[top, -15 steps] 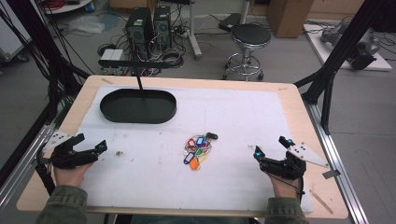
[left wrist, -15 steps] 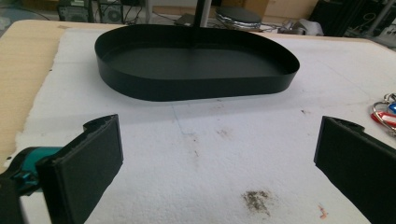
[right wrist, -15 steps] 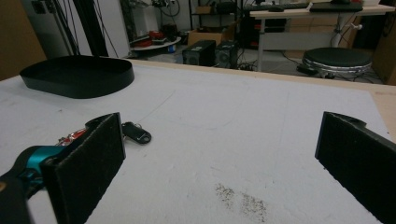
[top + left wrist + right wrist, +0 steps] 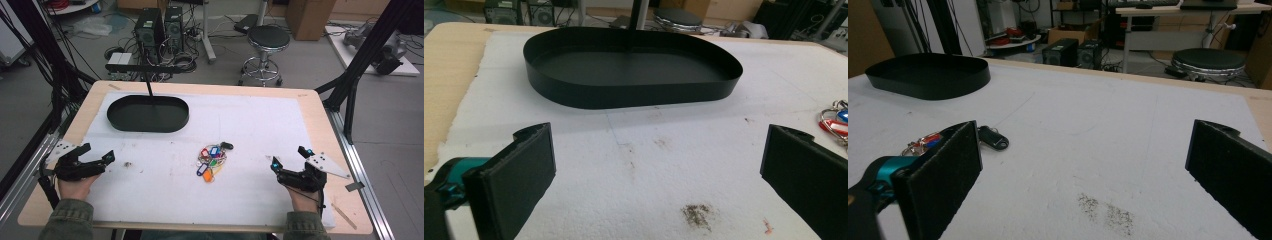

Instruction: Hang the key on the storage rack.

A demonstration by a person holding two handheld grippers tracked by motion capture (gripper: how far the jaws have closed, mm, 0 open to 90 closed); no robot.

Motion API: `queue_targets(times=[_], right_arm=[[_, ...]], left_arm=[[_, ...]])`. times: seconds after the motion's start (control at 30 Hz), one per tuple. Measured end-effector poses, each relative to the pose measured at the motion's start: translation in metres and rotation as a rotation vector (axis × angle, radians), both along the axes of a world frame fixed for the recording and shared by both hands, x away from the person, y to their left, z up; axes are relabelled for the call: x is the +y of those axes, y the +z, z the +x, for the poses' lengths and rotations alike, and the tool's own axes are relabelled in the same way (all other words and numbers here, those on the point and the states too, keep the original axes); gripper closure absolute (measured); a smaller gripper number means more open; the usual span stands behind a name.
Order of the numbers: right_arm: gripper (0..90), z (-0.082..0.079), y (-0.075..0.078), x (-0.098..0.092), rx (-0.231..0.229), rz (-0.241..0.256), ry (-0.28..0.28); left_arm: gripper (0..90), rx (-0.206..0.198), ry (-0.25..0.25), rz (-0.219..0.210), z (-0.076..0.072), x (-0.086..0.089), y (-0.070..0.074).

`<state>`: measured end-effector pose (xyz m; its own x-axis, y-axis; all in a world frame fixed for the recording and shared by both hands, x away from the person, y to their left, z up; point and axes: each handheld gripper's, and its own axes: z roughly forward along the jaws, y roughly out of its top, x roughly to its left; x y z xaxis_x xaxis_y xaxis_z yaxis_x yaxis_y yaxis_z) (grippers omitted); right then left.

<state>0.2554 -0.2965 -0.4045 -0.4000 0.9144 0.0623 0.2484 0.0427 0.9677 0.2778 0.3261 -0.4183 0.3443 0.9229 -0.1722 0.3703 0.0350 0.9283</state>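
A bunch of keys with coloured tags (image 4: 211,161) lies in the middle of the white mat, a black key fob (image 4: 226,146) at its far edge. At the back left rests a black oval tray (image 4: 131,116) with nothing in it. My left gripper (image 4: 99,152) rests near the front left, open, pointing toward the tray (image 4: 624,95); the keys (image 4: 837,118) peek in at that view's right edge. My right gripper (image 4: 288,157) sits at the front right, open. In the right gripper view the keys (image 4: 923,142) and fob (image 4: 993,138) lie behind its left jaw.
A thin black pole (image 4: 148,86) on a stand rises just behind the tray. Dark smudges (image 4: 128,163) mark the mat between my left gripper and the keys. Bare wooden table edge (image 4: 345,165) runs along the right. A stool (image 4: 268,39) and computers (image 4: 160,25) stand on the floor beyond.
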Motion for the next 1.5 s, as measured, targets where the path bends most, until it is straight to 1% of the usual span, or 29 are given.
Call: queue_targets(times=[0.13, 0.2, 0.43, 0.57, 0.73, 0.77, 0.9, 0.93, 0.97, 1.0, 1.03, 1.07, 1.13, 1.2, 1.37, 1.5], right_arm=[[0.5, 0.001, 0.000, 0.001, -0.001, -0.006, -0.004], [0.5, 0.002, -0.001, 0.001, 0.010, -0.003, -0.007], [0.5, 0.004, -0.002, 0.003, 0.024, -0.015, -0.010], [0.5, 0.005, -0.001, 0.005, 0.024, -0.015, -0.018], [0.5, 0.007, 0.003, 0.009, 0.014, -0.027, -0.012], [0.5, 0.008, 0.005, 0.011, 0.008, -0.038, -0.011], [0.5, 0.010, 0.007, 0.015, 0.010, -0.047, -0.005], [0.5, 0.011, 0.007, 0.016, 0.013, -0.048, 0.000], [0.5, 0.013, 0.008, 0.020, 0.016, -0.066, 0.008], [0.5, 0.013, 0.008, 0.020, 0.016, -0.066, 0.008], [0.5, 0.015, 0.009, 0.024, 0.027, -0.075, 0.019], [0.5, 0.017, 0.009, 0.025, 0.027, -0.081, 0.025], [0.5, 0.018, 0.009, 0.028, 0.036, -0.079, 0.030], [0.5, 0.023, 0.010, 0.033, 0.046, -0.080, 0.045], [0.5, 0.032, 0.014, 0.046, 0.071, -0.106, 0.077], [0.5, 0.038, 0.016, 0.054, 0.078, -0.109, 0.095]], left_arm=[[1.7, 0.002, -0.003, 0.004, 0.000, 0.000, 0.000], [1.7, 0.003, -0.004, 0.007, 0.000, -0.001, 0.000], [1.7, 0.005, -0.011, 0.009, 0.000, -0.002, -0.001], [1.7, 0.003, -0.011, 0.007, 0.000, -0.002, 0.000], [1.7, 0.000, -0.008, 0.005, -0.001, -0.002, 0.000], [1.7, 0.000, -0.009, 0.005, -0.001, -0.002, 0.000], [1.7, 0.001, -0.011, 0.009, -0.001, -0.003, 0.000], [1.6, 0.000, -0.012, 0.009, -0.001, -0.003, 0.000], [1.7, 0.000, -0.012, 0.010, -0.001, -0.003, 0.000], [1.7, 0.000, -0.012, 0.010, -0.001, -0.003, 0.000], [1.7, -0.001, -0.010, 0.010, -0.001, -0.003, 0.000], [1.7, -0.001, -0.010, 0.010, -0.001, -0.003, 0.000], [1.7, -0.001, -0.011, 0.008, -0.001, -0.003, 0.000], [1.7, -0.001, -0.011, 0.008, -0.001, -0.003, 0.000], [1.7, -0.002, -0.011, 0.006, -0.001, -0.003, 0.000], [1.7, -0.002, -0.008, 0.004, -0.001, -0.003, 0.000]])
